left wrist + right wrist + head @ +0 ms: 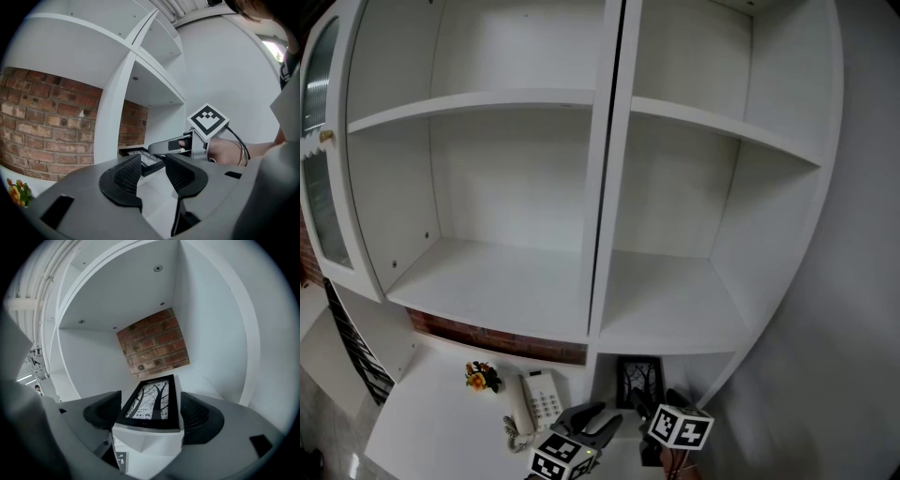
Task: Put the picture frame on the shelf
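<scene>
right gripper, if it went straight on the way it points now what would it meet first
Most likely the black picture frame with the tree print: it sits straight ahead between the open fingers of the right gripper. Behind it stands the red brick wall; how far is unclear.

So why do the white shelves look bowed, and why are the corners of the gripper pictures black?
Head view: the wide lens bows the white shelf unit outward, and the bottom is dim, leaving the black picture frame in shadow. Left gripper view: fisheye circle, black corners, red brick wall sharp. Right gripper view: same black rim; the frame is sharp, without glare.
</scene>
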{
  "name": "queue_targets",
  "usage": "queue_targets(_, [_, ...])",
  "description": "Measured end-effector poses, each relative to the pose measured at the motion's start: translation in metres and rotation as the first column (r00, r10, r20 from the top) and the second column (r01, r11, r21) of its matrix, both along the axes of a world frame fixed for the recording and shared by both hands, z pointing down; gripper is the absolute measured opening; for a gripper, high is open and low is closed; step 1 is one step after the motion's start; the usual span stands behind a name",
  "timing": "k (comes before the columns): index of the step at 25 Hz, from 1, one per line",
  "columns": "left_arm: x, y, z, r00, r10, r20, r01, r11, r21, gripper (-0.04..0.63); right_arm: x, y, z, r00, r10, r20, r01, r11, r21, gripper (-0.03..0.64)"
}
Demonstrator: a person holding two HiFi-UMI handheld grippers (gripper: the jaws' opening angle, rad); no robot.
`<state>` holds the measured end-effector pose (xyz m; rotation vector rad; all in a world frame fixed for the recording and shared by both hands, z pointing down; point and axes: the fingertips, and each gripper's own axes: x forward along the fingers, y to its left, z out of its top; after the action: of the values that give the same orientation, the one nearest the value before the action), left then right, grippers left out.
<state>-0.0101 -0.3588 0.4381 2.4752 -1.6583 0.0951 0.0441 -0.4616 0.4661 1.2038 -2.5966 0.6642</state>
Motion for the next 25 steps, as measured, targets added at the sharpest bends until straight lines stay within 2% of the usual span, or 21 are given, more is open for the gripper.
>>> queue_targets(5, [-0.002, 0.004, -0.005, 1.0, -0.016, 0.003, 0.016, 1.0, 0.011, 0.156, 0.007, 0.004, -0.005, 1.0, 0.007, -0.001, -0.007, 0.999, 0.037, 0.377])
queue_targets(11, [-0.007, 0.011, -0.004, 0.999, -0.03, 0.028, 0.029, 0.999, 0.019, 0.156, 0.023, 0.015, -0.024, 0.999, 0.028, -0.033, -0.021, 0.983, 0.183, 0.369])
queue_targets(13, [-0.009, 0.014, -0.007, 0.999, -0.045, 0.021, 0.044, 0.999, 0.024, 0.153, 0.029, 0.022, -0.032, 0.999, 0.029, -0.044, -0.017, 0.97, 0.243, 0.318])
queue_targets(16, [-0.014, 0.019, -0.014, 0.998, -0.07, 0.001, 0.07, 0.997, 0.041, 0.132, 0.033, 0.038, -0.046, 0.999, 0.006, -0.046, 0.01, 0.944, 0.329, 0.172])
queue_targets(21, [-0.023, 0.034, -0.025, 0.992, -0.128, -0.005, 0.128, 0.989, 0.076, 0.031, 0.045, 0.066, -0.063, 0.999, 0.024, -0.03, -0.009, 0.903, 0.429, 0.012])
queue_targets(25, [-0.029, 0.05, -0.026, 0.986, -0.166, 0.003, 0.165, 0.982, 0.087, 0.011, 0.059, 0.082, -0.072, 0.999, 0.045, 0.028, -0.053, 0.888, 0.457, 0.002])
